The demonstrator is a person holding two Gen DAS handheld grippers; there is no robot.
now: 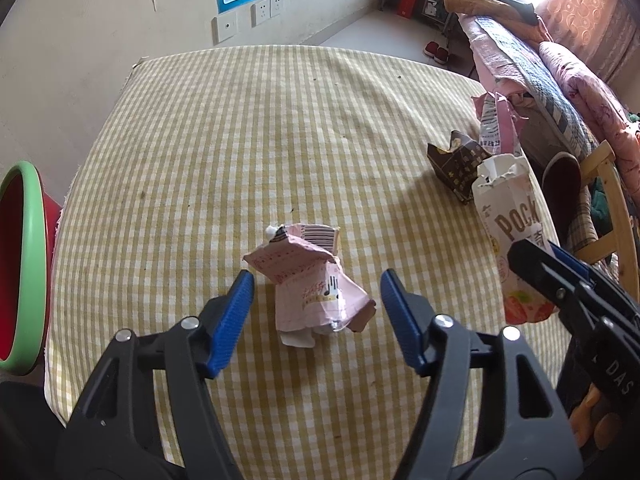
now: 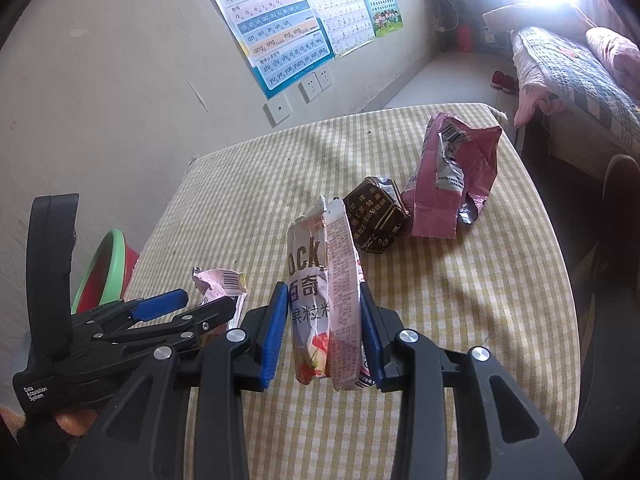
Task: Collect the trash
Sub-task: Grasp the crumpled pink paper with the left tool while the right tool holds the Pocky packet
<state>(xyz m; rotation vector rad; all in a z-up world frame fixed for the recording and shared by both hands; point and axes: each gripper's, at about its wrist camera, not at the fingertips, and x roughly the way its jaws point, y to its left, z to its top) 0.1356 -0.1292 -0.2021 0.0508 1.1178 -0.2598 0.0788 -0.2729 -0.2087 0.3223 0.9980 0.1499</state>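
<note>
The right gripper [image 2: 324, 332] has its blue pads pressed against both sides of the Pocky box [image 2: 326, 300], which stands upright between them with its torn top pointing away from the gripper. The box walls look slightly bowed, so the hold appears firm; squeezing harder would only crush the cardboard and let it slide. The better course is to hold the pressure steady and lift straight up off the checked surface [image 2: 460, 320] before swinging across.

The left gripper [image 1: 316, 292] is wide open, its pads on either side of the crumpled pink wrapper [image 1: 310, 276], which lies on the surface just ahead of and between them, touching neither. To take it well, the gripper should go forward and down until the pads flank the thick folded middle, not the loose flap nearest the gripper, then close fully, since thin wrapper gives little to bite on.

The green-rimmed red bin [image 1: 24, 264] sits far to the left of the left gripper, off the surface edge; it is probably the drop point, though only its rim shows. Ahead and to the right of the right gripper lie a dark brown carton [image 2: 376, 216] and a larger pink bag [image 2: 452, 176], touching each other and still to be collected.
</note>
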